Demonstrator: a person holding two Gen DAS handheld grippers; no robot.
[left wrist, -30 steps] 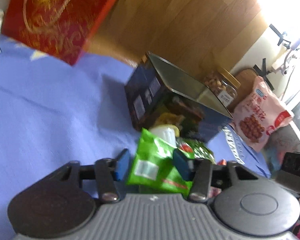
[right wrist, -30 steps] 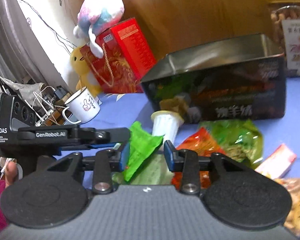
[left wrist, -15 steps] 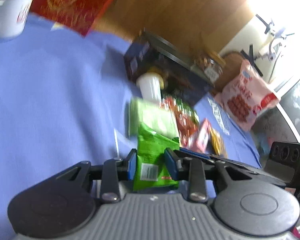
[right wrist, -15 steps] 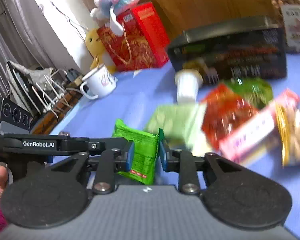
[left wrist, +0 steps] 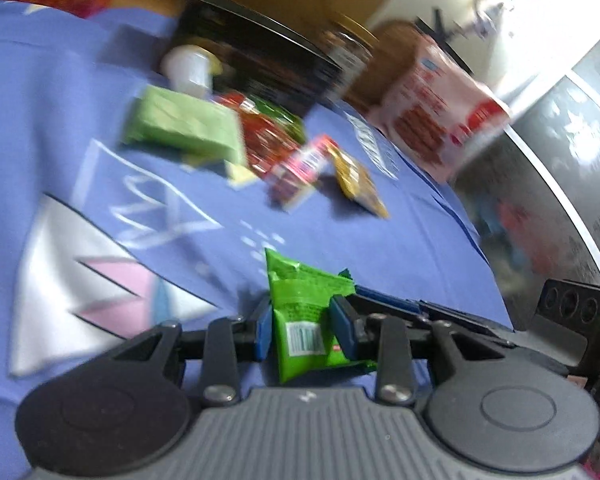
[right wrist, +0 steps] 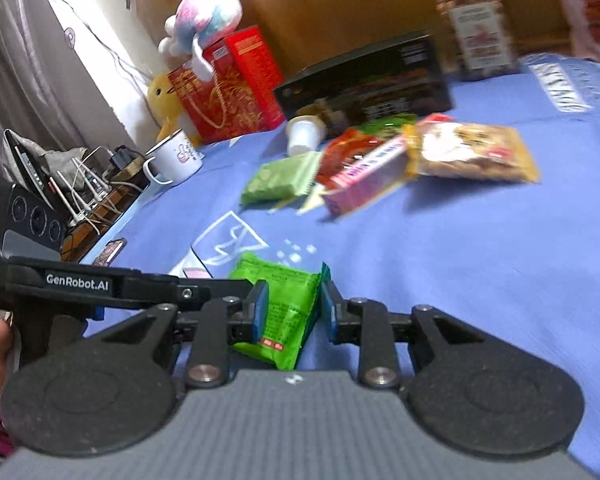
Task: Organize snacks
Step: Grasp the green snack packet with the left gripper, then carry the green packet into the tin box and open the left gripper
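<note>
A small green snack packet is held low over the blue cloth by both grippers at once. My left gripper is shut on it, blue pads pressing its two sides. From the other side my right gripper grips the same packet; its jaws are easing open slightly, with the pads still touching. Farther back is the snack pile: a light green pack, a red pack, a pink box and a yellow pack.
A dark tin box stands behind the pile, with a white cup on its side before it. A jar and a large pink bag are at the back right. A mug and a red gift bag stand at the left.
Both grippers have drawn back from the snack pile with the green packet between them. The pile and tin box now look farther away. More blue cloth shows in front.
</note>
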